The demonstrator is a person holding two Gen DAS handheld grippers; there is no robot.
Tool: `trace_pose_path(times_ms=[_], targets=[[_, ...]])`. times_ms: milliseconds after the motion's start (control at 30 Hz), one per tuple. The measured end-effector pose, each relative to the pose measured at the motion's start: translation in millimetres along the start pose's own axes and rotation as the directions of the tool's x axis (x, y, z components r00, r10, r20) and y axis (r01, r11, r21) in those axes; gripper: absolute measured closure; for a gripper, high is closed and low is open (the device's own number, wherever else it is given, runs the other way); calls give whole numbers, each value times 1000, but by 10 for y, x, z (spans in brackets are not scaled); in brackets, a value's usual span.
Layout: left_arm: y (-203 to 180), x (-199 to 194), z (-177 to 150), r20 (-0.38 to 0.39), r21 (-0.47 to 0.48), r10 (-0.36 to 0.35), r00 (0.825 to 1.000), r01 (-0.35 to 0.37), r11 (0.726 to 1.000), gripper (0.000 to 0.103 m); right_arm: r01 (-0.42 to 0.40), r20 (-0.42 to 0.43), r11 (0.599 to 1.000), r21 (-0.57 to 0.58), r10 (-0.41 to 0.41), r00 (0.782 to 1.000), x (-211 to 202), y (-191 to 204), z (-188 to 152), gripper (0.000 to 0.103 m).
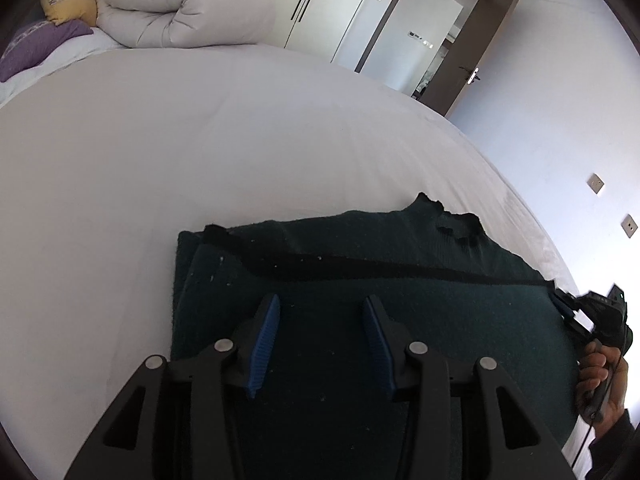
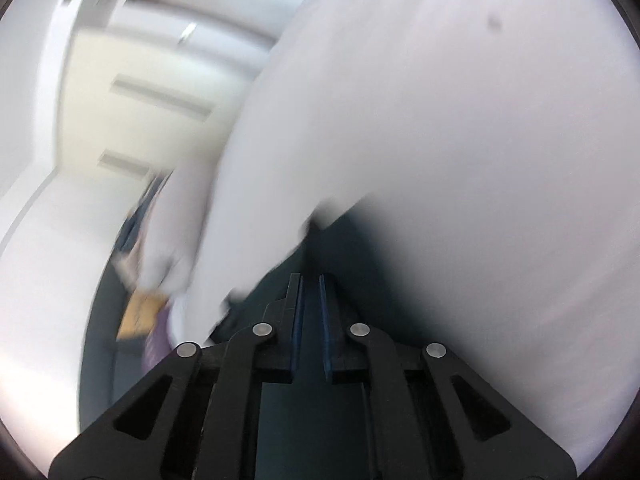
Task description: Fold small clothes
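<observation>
A dark green knit garment (image 1: 360, 280) lies partly folded on the white bed (image 1: 200, 140), its collar toward the far right. My left gripper (image 1: 320, 304) is open just above its near part, blue pads (image 1: 268, 328) apart, holding nothing. My right gripper (image 1: 560, 300) shows at the garment's right edge in the left wrist view. In the blurred right wrist view my right gripper (image 2: 312, 280) is shut on the garment's edge (image 2: 340, 240), with dark cloth between and under the fingers.
A rolled beige duvet (image 1: 180, 8), a yellow pillow (image 1: 70, 0) and a purple pillow (image 1: 36, 44) lie at the bed's far end. Wardrobe doors (image 1: 320, 0) and an open brown door (image 1: 472, 52) stand beyond. The bed edge runs close to the right.
</observation>
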State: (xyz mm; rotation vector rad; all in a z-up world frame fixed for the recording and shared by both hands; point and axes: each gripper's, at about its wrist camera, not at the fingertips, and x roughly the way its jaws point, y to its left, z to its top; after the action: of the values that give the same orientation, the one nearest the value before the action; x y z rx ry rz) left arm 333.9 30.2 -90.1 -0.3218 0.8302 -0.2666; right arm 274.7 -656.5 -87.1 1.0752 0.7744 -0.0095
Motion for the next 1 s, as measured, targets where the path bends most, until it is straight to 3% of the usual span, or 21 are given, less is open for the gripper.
trace_pose_path(times_ms=[67,133,200,267,333,400,433,500,567,667,733,800,833,933,1000], targets=[[5,-6,-5,-4,-7,-7,1000,7,1000,56,27,44,998,64,-29,999,-228,-134,80,92],[-37,-122,-25,-12,-11,24,1000,-24,1000,56,63,70,998,13,-64,995,-451,-41,23,91],[-191,-311,-96,-10,-17,21,1000,-22,1000,54,-3,31,999,-53,4,1000,-558,158,-151,91],[-412,-559,-281,3,-10,-67,998,67,998,45,-113,-96,981,-160,98,991,-537,489,-563,91],[-669,-706,-514,-9,51,-101,995,102,994,37,-188,-268,953,-238,122,956,-367,730,-1075,91],[-856,-751,-766,-45,107,-104,994,108,988,37,-237,-405,938,-252,120,906,-147,810,-1481,91],[-880,-714,-839,-70,122,-80,994,88,989,37,-241,-471,939,-244,103,876,18,797,-1691,91],[-787,-568,-964,-139,105,-11,990,25,994,43,-199,-517,952,-230,54,854,212,684,-1885,92],[-668,-598,-976,-123,78,-15,992,25,997,62,-191,-490,965,-179,81,868,220,516,-1827,97],[-593,-600,-967,-143,97,-11,990,25,995,65,-163,-379,980,-112,110,919,-16,258,-1494,97],[-598,-580,-970,-145,109,-7,989,23,994,65,-100,-273,992,-81,75,959,-264,3,-1217,97],[-632,-576,-985,-138,128,9,990,9,992,65,-57,-196,998,-29,51,979,-511,-192,-1006,97],[-649,-583,-1002,-133,139,17,991,2,990,65,-5,-126,1000,-27,1,992,-700,-258,-893,96],[-663,-597,-1040,-124,152,23,992,-4,988,65,71,11,997,0,-71,997,-1129,-272,-739,93],[-645,-597,-1045,-124,150,15,992,4,989,65,104,59,994,-10,-104,993,-1211,-194,-720,93]])
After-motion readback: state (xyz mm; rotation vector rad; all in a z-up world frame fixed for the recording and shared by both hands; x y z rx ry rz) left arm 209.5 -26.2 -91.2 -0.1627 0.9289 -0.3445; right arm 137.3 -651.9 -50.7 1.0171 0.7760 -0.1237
